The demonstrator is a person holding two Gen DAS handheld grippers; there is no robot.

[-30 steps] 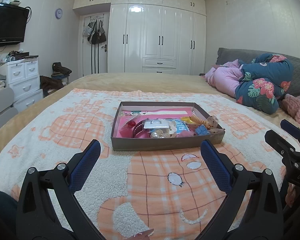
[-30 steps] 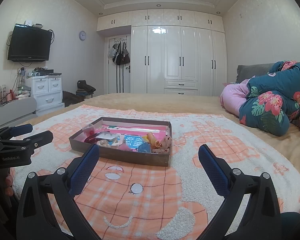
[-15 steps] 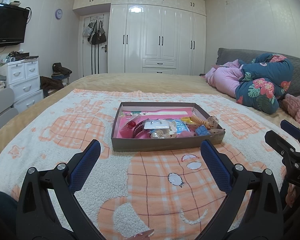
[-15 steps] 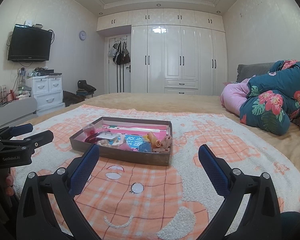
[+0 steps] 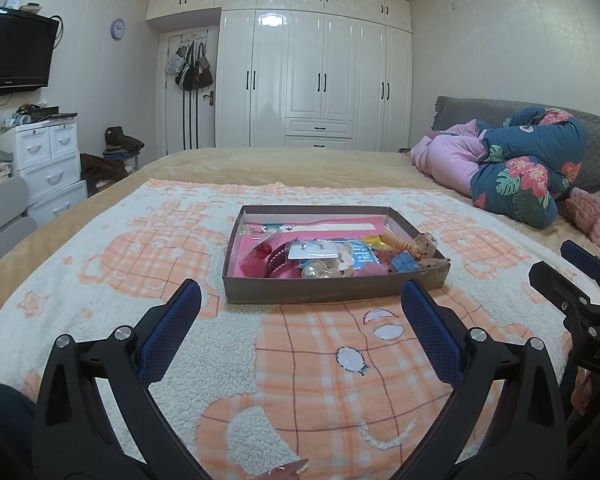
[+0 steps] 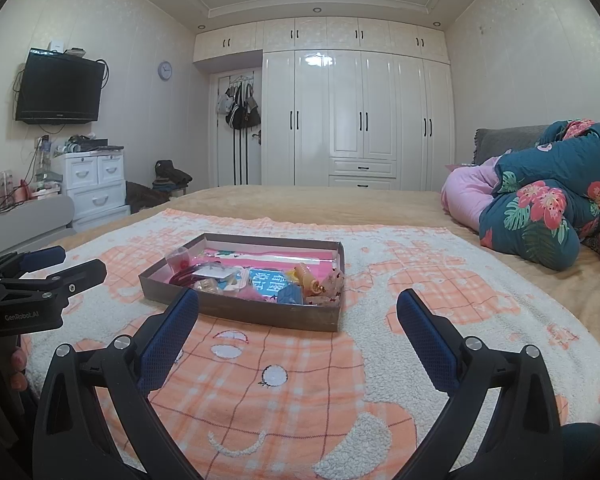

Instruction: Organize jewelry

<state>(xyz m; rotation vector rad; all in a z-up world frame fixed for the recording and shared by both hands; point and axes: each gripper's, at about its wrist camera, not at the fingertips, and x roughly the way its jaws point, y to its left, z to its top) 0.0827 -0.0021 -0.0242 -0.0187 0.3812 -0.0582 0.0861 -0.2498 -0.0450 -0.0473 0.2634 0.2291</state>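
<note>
A shallow brown cardboard tray with a pink lining lies on the orange-and-white blanket; it also shows in the right wrist view. It holds a jumble of jewelry and hair pieces: a red bead, a card of earrings, pearl-like beads, a blue packet, an orange spiral tie. My left gripper is open and empty, just short of the tray's near wall. My right gripper is open and empty, near the tray's right front corner.
The blanket covers a wide bed. A rolled floral and pink quilt lies at the right. White wardrobes stand behind the bed. A white drawer unit and a wall TV are at the left.
</note>
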